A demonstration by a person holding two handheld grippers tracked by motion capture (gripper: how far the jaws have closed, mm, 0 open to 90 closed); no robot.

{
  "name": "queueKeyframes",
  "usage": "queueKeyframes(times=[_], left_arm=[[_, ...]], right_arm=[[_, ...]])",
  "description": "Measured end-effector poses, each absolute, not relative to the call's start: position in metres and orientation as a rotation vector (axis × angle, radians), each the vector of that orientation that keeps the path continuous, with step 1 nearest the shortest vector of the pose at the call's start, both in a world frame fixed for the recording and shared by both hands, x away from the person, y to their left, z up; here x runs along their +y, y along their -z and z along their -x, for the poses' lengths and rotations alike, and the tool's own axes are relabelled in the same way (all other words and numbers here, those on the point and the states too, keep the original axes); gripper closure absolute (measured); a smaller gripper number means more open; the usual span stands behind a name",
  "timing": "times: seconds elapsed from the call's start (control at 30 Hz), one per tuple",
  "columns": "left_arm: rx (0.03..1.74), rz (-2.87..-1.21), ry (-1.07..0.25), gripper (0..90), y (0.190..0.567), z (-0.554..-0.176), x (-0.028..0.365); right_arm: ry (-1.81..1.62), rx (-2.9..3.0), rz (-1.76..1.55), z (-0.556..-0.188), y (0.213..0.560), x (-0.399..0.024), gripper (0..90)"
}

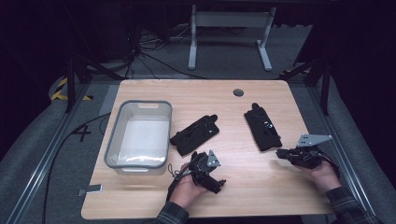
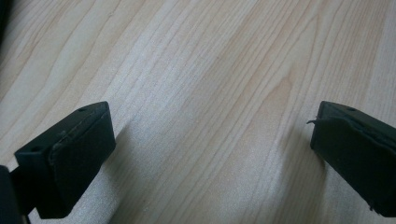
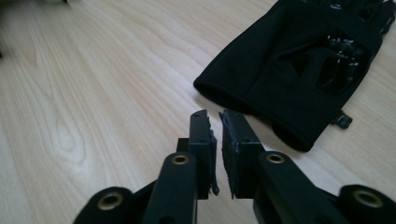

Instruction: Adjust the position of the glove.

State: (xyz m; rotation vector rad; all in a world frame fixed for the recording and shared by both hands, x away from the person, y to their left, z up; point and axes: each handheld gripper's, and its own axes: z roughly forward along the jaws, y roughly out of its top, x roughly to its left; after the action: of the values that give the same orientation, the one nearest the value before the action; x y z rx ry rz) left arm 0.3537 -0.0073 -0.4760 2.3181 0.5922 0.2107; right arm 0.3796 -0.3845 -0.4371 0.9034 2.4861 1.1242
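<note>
Lying flat on pale grained wood — two black fabric gloves (image 1: 194, 134), soft-edged.

You are looking at one wooden table (image 1: 261, 186) carrying two black gloves, one (image 1: 194, 134) near the middle and one (image 1: 262, 127) to the right, plus one grey plastic bin (image 1: 112, 140). You are holding two grippers, left (image 1: 219, 184) and right (image 1: 280, 153).

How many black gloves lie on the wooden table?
2. One glove lies near the table's middle, just right of the grey bin. The other glove lies further right, just beyond the right gripper. None seem hidden, though the bin's near wall blurs its contents.
</note>
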Motion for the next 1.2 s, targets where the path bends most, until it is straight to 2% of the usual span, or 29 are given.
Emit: queueKeyframes(times=[0.03,0.13,0.7,1.2], left_arm=[[0.592,-2.318,-0.211,0.1,0.476,-0.354,-0.007],[0.593,-2.318,-0.211,0.1,0.476,-0.354,-0.007],[0.592,-2.318,-0.21,0.1,0.476,-0.354,-0.007],[0.592,-2.318,-0.21,0.1,0.476,-0.354,-0.007]], right_arm=[[-1.137,2.482,-0.912,-0.383,0.436,-0.385,88.1],[-1.149,2.478,-0.919,-0.389,0.434,-0.385,89.3],[-1.161,2.486,-0.923,-0.422,0.436,-0.376,89.8],[-1.062,2.511,-0.936,-0.439,0.452,-0.372,89.9]])
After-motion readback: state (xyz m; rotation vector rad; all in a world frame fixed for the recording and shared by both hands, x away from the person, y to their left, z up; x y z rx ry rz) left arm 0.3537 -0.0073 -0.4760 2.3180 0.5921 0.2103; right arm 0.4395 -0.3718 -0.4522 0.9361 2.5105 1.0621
